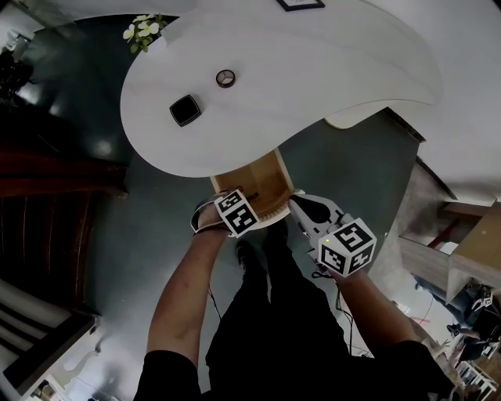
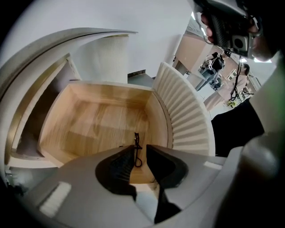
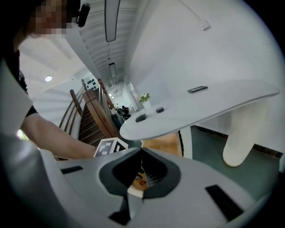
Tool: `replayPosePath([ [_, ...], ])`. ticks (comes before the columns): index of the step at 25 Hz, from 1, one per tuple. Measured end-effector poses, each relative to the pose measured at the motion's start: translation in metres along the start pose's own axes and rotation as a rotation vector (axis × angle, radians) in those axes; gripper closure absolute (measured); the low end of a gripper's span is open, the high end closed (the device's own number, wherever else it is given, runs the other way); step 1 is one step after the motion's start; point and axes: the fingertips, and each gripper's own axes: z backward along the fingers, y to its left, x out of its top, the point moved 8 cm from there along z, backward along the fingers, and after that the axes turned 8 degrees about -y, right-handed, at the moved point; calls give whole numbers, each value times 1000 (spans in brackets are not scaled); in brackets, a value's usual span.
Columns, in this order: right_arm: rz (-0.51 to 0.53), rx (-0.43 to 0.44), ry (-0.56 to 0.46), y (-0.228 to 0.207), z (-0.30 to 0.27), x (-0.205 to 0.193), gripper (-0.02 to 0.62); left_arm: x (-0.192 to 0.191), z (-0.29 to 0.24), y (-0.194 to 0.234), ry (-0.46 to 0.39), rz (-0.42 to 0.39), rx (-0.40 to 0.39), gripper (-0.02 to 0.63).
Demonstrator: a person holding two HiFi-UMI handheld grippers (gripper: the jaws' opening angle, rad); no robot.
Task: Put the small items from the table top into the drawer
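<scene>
A black square item [image 1: 185, 110] and a small round item [image 1: 225, 78] lie on the white table top [image 1: 329, 70]. Below its near edge the wooden drawer [image 1: 262, 184] stands pulled out. My left gripper [image 1: 205, 221] hangs at the drawer's front left corner. In the left gripper view its jaws [image 2: 140, 149] are a narrow gap apart, with a thin black looped cord [image 2: 136, 151] in the gap over the drawer floor [image 2: 98, 120]; I cannot tell whether it touches the pads. My right gripper [image 1: 299, 207] sits at the drawer's front right, its tips [image 3: 141, 153] pressed together.
A flower pot [image 1: 143, 31] stands at the table's far left edge and a flat dark frame [image 1: 300, 4] at the back. The ribbed drawer front [image 2: 187, 120] curves to the right. A ribbed table pedestal [image 3: 238, 133] and a wooden staircase [image 1: 47, 204] flank the spot.
</scene>
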Motion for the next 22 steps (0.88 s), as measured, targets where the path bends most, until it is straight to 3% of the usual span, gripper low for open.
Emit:
replayPosePath([
  [4,9,-3,-6,7,3,5,583,1,18,2,-61,37,62,506],
  [11,48,-18,-40,41,12,25,583,6,87,-8,-271,140,156,509],
  [22,134,-59,-111,117,60,62,583,-17,192,-57,-527,272,277,526],
])
